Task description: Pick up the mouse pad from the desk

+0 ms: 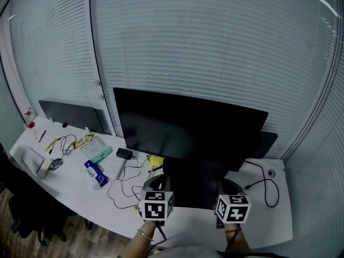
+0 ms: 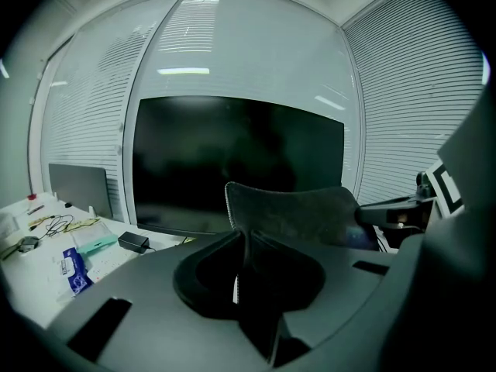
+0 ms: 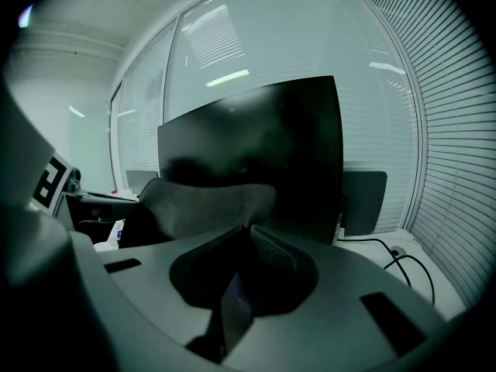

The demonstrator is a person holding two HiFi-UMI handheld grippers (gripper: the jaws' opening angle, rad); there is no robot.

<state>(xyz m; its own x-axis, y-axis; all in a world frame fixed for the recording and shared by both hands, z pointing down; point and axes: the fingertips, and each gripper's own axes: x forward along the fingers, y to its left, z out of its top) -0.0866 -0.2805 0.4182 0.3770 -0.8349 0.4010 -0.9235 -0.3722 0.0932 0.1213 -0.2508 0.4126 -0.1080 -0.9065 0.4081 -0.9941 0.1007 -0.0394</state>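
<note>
Mouse pad (image 1: 193,186) is dark and is held between my two grippers, at 6 o'clock in the head view. The jaws of my left gripper (image 2: 244,242) pinch its left edge. The jaws of my right gripper (image 3: 249,235) pinch its right edge, so the pad stands up just in front of the monitor (image 1: 188,128). Whether its lower edge touches the white desk (image 1: 80,195) I cannot tell. At 9 o'clock from my left gripper lie a thin black cable (image 1: 121,190) and a blue packet (image 1: 94,173). At 3 o'clock from my right gripper lies another black cable (image 1: 267,187). At 12 o'clock, behind the monitor, are the window blinds (image 1: 215,47).
</note>
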